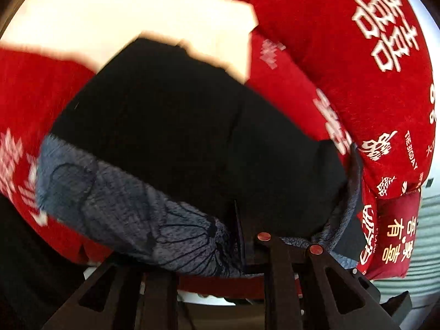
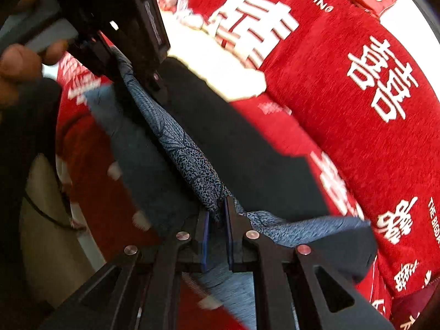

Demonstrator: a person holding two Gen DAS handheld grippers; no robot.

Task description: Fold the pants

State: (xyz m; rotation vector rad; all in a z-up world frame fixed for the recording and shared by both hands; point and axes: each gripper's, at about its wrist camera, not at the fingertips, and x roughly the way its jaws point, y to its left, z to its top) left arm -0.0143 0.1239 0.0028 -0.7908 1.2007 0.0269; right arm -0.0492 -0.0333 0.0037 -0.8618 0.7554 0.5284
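The pants are black with a blue-grey patterned band; they hang lifted over a red bedspread. My left gripper is shut on the patterned band, which drapes over its fingers. In the right wrist view the band runs taut from my right gripper, which is shut on it, up to the left gripper at the upper left. The black pants cloth falls away to the right of the band.
A red bedspread with white characters covers the bed. A cream cloth lies beyond the pants and also shows in the right wrist view. A person's hand holds the left gripper. A maroon pillow lies at right.
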